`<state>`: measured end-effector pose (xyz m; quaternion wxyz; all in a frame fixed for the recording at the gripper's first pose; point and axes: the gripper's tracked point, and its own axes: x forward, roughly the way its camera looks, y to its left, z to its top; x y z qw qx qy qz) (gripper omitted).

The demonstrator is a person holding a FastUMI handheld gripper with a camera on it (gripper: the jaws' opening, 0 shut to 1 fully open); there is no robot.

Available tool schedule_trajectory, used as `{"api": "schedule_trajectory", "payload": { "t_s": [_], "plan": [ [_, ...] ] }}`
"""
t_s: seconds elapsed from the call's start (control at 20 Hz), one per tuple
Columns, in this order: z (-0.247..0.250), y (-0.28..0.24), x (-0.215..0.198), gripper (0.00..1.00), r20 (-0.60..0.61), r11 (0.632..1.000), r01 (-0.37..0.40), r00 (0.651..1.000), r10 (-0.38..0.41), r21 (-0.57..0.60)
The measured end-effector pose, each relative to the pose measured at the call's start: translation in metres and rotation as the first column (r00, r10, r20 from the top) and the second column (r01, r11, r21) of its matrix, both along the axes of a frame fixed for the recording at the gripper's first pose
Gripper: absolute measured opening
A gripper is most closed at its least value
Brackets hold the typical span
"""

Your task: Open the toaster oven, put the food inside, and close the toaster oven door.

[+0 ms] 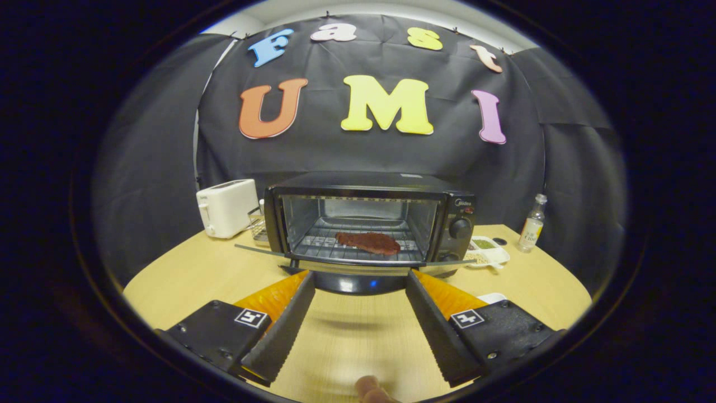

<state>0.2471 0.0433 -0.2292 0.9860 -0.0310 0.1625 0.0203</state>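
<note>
A black toaster oven (pixel 447 210) stands on the wooden table (pixel 184 274) just ahead of my fingers, with its glass door (pixel 358 267) folded down flat toward me. A reddish-brown piece of meat (pixel 368 242) lies on the wire rack (pixel 330 249) inside the oven. My gripper (pixel 358 275) is open, its two fingertips spread wide at the front edge of the lowered door, one near each end of it. Nothing is held between the fingers.
A white pop-up toaster (pixel 226 207) and a small wire rack (pixel 257 225) sit left of the oven. Right of it are a white divided dish with seasonings (pixel 488 250) and a small clear bottle (pixel 532 224). A fingertip (pixel 370 387) shows between the gripper's bases.
</note>
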Motion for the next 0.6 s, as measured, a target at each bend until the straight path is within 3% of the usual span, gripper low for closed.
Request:
{"api": "schedule_trajectory", "payload": {
  "t_s": [0.45,0.6],
  "plan": [
    [0.029,0.015,0.059,1.00,0.074,0.998,0.005,0.997,0.000,-0.066],
    [0.041,0.022,0.060,1.00,0.073,0.999,-0.012,0.997,0.014,-0.035]
  ]
}}
